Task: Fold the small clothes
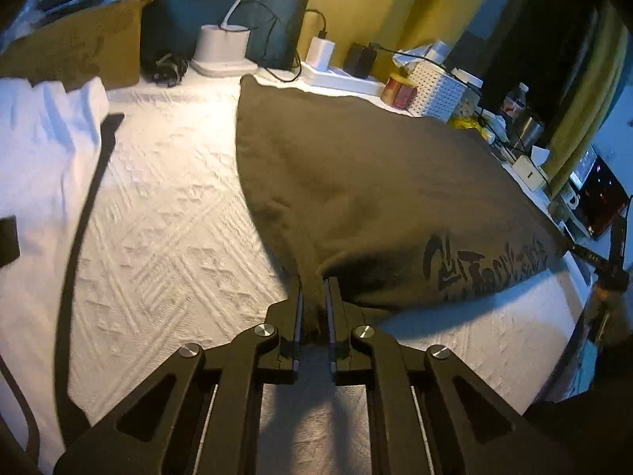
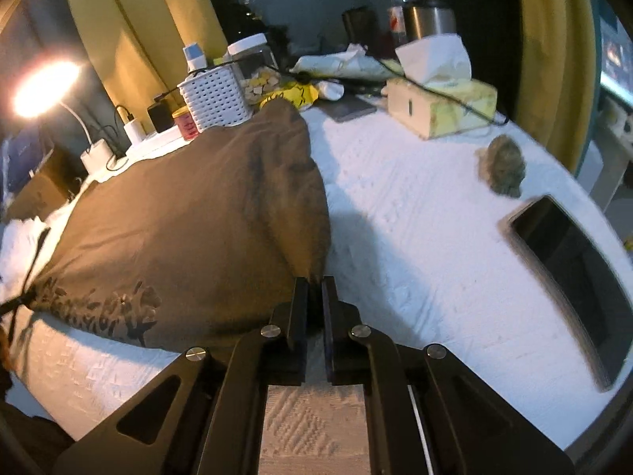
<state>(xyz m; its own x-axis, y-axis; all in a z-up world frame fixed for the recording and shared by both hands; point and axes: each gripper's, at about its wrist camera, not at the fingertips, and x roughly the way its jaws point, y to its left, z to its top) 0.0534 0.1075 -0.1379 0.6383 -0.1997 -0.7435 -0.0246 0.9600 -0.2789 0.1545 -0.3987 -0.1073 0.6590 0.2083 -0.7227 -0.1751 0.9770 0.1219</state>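
Your biggest thing is the white textured cover (image 1: pixel 166 206) spread over the table, and it gives you a flat, clean bed to fold on. On it lies the brown garment (image 1: pixel 376 182), spread wide with its printed black lettering (image 1: pixel 486 265) along the near hem, so the near edge faces you and the far edge reaches toward the clutter at the back.

You have both near corners pinched. The left gripper (image 1: pixel 314 283) is clamped on a bunched tuck of brown cloth at the garment's left near corner, and the right gripper (image 2: pixel 315 281) has its jaws drawn together on the right near corner, with cloth caught at the tips. Holding 2 corners at once looks meant to let you lift the near edge evenly and carry it over toward the far edge; that is my reading, not something shown.

The left wrist view alone shows you the white garment (image 1: pixel 43 150) waiting at the left, with a dark strap (image 1: pixel 85 206) across it, plus the lamp base (image 1: pixel 223 49). The right wrist view alone shows the dark tablet (image 2: pixel 573 273), the tissue box (image 2: pixel 443 107), and a small grey-green wad (image 2: pixel 502 166) on the cover, well apart from the brown garment. Both views catch the white basket (image 2: pixel 217 97).
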